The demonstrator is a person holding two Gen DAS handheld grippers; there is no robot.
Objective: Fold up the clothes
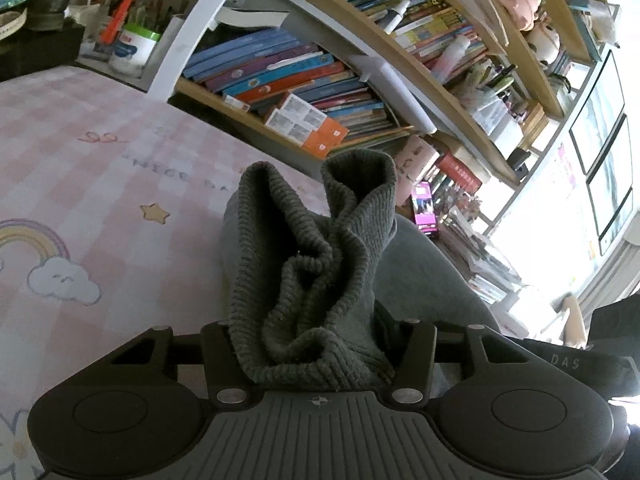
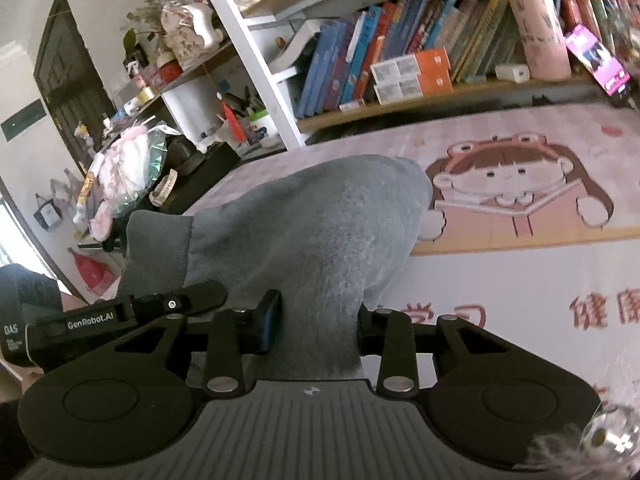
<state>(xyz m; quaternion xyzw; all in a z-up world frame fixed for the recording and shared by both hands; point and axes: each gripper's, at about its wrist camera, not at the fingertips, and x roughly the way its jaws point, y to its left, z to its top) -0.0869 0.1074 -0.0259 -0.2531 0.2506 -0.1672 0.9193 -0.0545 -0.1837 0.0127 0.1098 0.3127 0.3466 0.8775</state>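
A grey garment with a ribbed knit hem (image 1: 316,264) is held up over the pink patterned table cover (image 1: 100,168). My left gripper (image 1: 310,344) is shut on the bunched ribbed hem, which fills the space between the fingers. My right gripper (image 2: 318,328) is shut on the smooth grey fabric (image 2: 312,220) of the same garment, which drapes forward and hides the fingertips. The left gripper (image 2: 132,312) also shows in the right wrist view, close on the left beside the fabric.
A bookshelf (image 1: 320,80) full of books stands along the table's far edge, with a white frame post (image 2: 248,52). A pen cup (image 1: 132,48) and clutter sit at the far corner. The table cover (image 2: 520,280) shows a cartoon girl print.
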